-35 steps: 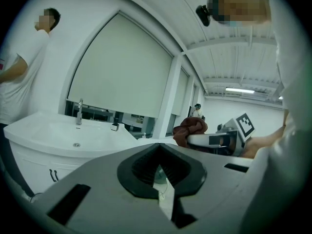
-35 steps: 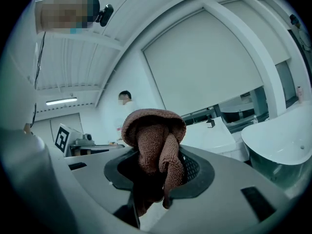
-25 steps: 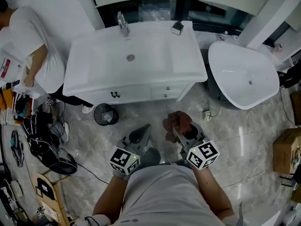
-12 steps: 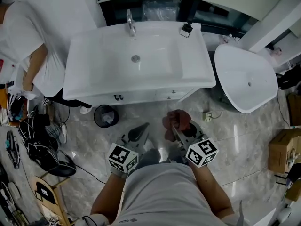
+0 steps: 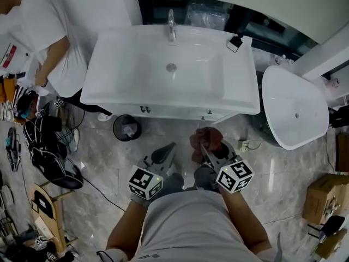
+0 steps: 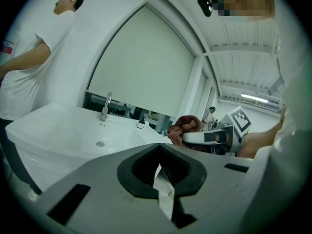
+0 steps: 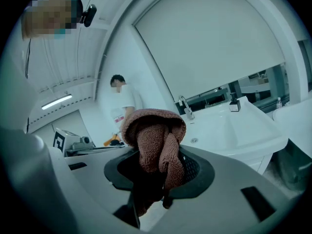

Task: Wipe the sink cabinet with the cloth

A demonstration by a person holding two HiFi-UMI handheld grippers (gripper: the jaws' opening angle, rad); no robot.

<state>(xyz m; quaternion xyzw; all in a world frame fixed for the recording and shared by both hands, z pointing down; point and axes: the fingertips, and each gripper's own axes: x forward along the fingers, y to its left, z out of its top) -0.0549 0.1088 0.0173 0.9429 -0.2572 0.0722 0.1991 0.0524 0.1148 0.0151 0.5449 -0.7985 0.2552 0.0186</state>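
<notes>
Pinching cloth (image 7: 156, 140), right claw (image 7: 157, 182), left claw (image 6: 163, 186) closed

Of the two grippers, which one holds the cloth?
The right gripper: its jaws are clamped on the reddish-brown cloth, which bunches up above them. The left gripper has its jaws together with nothing between them.

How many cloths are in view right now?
1: the brown cloth clamped in the right gripper, held above the floor in front of the sink cabinet. The left gripper holds none. Others may be hidden.
</notes>
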